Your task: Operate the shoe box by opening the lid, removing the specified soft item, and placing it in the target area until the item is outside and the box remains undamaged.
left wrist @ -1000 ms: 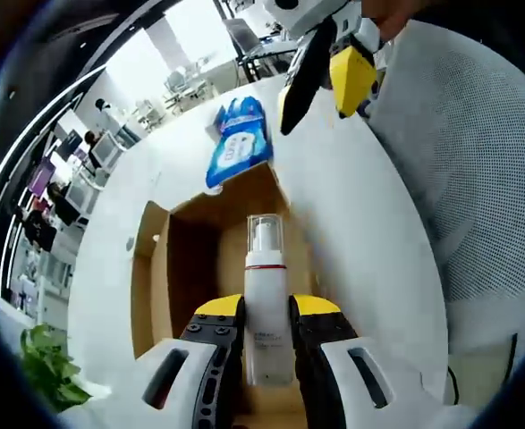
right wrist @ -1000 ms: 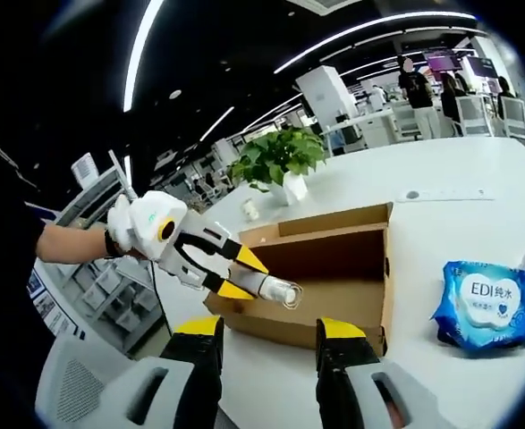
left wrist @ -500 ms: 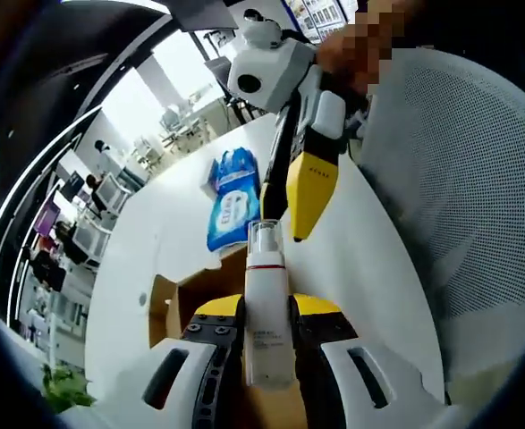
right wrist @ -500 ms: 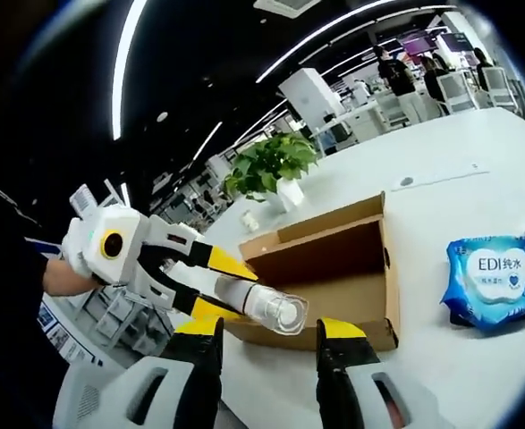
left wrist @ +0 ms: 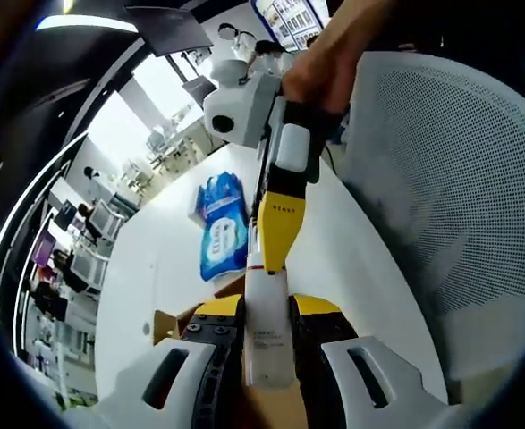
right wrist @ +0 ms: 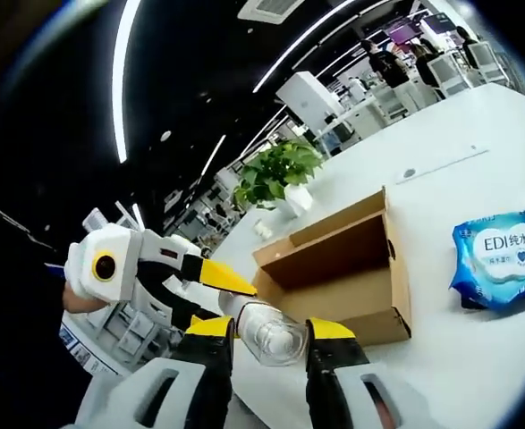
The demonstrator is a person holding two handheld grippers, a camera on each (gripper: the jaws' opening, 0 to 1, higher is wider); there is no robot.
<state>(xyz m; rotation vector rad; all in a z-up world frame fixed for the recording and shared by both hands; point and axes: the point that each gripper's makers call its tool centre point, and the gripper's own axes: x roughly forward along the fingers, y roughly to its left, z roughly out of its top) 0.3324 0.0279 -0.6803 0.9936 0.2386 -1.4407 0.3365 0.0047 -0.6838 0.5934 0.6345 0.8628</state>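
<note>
While the cardboard shoe box (right wrist: 342, 281) sits open on the white counter (right wrist: 477, 349), its brown inside shows bare in the right gripper view, with a flap standing up along its far side. In the left gripper view a corner of the same box (left wrist: 183, 320) peeks out at about 9 o'clock from the claw tips.

At 3 o'clock from the box in the right gripper view lies a blue pack of wet wipes (right wrist: 503, 259), flat on the counter and apart from the box. In the left gripper view the pack (left wrist: 224, 231) lies at about 11 o'clock from the bottle's top. A potted green plant (right wrist: 278, 172) stands beyond the box at about 11 o'clock.

The left claw (left wrist: 266, 313) is clenched on a white pump bottle (left wrist: 267, 326), which stands straight up between its yellow-tipped jaws. In the right gripper view that left claw (right wrist: 235, 290) reaches in from 9 o'clock, carrying the bottle (right wrist: 264, 329) with its clear cap toward the camera, off the counter and outside the box.

The right claw (right wrist: 269, 332) has its jaws spread on either side of the bottle's clear cap; whether they press it I cannot tell. In the left gripper view the right claw (left wrist: 275, 241) comes down from 12 o'clock, a hand (left wrist: 329, 67) gripping it, its yellow tip over the bottle's top.
</note>
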